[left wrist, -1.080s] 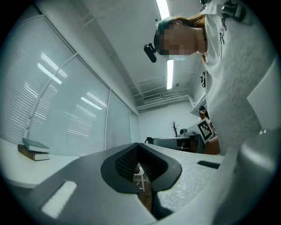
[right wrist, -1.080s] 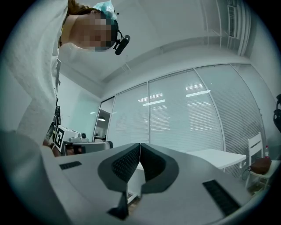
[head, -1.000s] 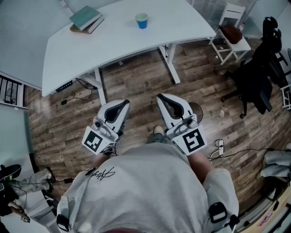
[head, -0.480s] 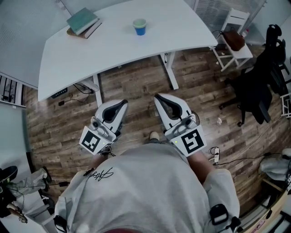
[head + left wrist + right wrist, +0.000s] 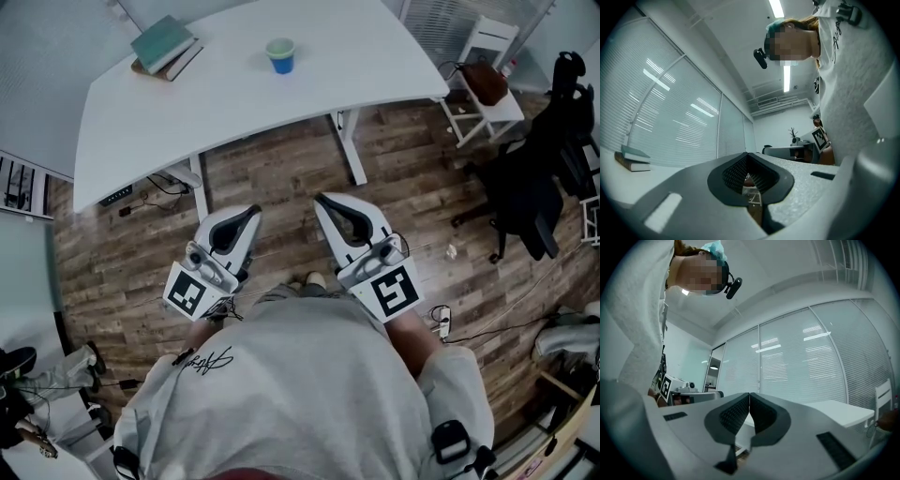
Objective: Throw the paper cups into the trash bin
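Cool, even light from ceiling strips fills the room; they glare white and streak across the glass wall. The white counter shines bright, with soft shadow under its near edge. Both gripper views bow inside dark round borders; left tongs and right tongs look soft up close.

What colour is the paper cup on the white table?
The paper cup is blue; head view shows it best.
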